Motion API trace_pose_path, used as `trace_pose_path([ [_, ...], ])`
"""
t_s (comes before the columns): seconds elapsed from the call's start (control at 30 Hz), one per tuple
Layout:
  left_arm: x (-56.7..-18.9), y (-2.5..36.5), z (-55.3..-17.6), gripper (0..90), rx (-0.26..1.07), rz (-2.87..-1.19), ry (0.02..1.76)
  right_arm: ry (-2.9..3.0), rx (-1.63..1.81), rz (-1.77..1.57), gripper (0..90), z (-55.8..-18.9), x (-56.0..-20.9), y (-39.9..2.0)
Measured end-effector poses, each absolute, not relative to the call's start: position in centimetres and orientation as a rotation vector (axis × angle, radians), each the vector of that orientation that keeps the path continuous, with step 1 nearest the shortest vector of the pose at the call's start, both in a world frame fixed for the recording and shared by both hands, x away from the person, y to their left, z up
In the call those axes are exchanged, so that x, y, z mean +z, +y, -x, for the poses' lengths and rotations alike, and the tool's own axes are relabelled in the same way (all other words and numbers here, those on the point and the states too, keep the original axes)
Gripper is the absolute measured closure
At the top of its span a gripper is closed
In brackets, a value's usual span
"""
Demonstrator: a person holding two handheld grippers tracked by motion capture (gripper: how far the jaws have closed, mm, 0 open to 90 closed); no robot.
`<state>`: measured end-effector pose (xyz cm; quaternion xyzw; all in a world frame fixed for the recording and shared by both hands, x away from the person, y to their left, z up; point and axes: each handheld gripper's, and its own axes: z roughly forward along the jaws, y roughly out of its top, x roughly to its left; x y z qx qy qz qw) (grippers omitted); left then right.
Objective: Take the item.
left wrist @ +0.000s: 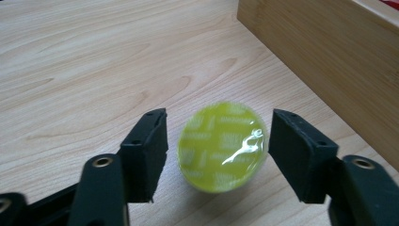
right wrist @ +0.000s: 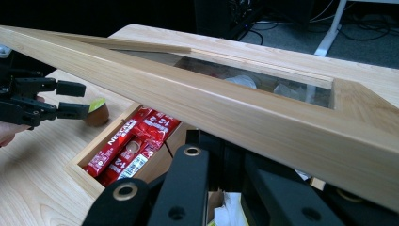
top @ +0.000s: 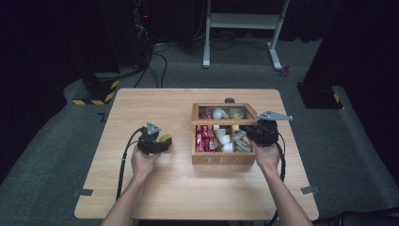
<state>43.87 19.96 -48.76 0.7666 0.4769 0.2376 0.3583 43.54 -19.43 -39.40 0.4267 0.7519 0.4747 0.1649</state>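
Note:
A yellow-green foil-topped capsule (left wrist: 221, 146) rests on the wooden table (top: 155, 188), left of the wooden tea box (top: 223, 159). My left gripper (left wrist: 219, 117) is open around it, with a gap between the left pad and the capsule. From the high view, the capsule (top: 165, 138) sits at the left gripper's (top: 162, 141) tip. My right gripper (top: 256, 128) is shut on the edge of the box's glass-paned lid (top: 223, 121) and holds it raised. In the right gripper view the lid frame (right wrist: 211, 103) crosses above the jaws, and the capsule (right wrist: 96, 113) and left gripper (right wrist: 84, 100) lie beyond.
The open box holds red sachets (top: 204, 139) on its left side and white capsules (top: 225, 139) and packets to the right. Behind the table stand a white desk frame (top: 240, 21), floor cables (top: 157, 66) and a black-yellow striped base (top: 96, 92).

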Motion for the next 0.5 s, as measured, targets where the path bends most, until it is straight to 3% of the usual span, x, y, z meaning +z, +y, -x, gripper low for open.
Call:
trace_pose_path([
  [0.5, -47.6, 21.3, -42.2, 30.5, 0.626, -1.896, 1.211, 2.143, 1.368, -1.212, 89.3, -43.2, -40.0, -19.5],
])
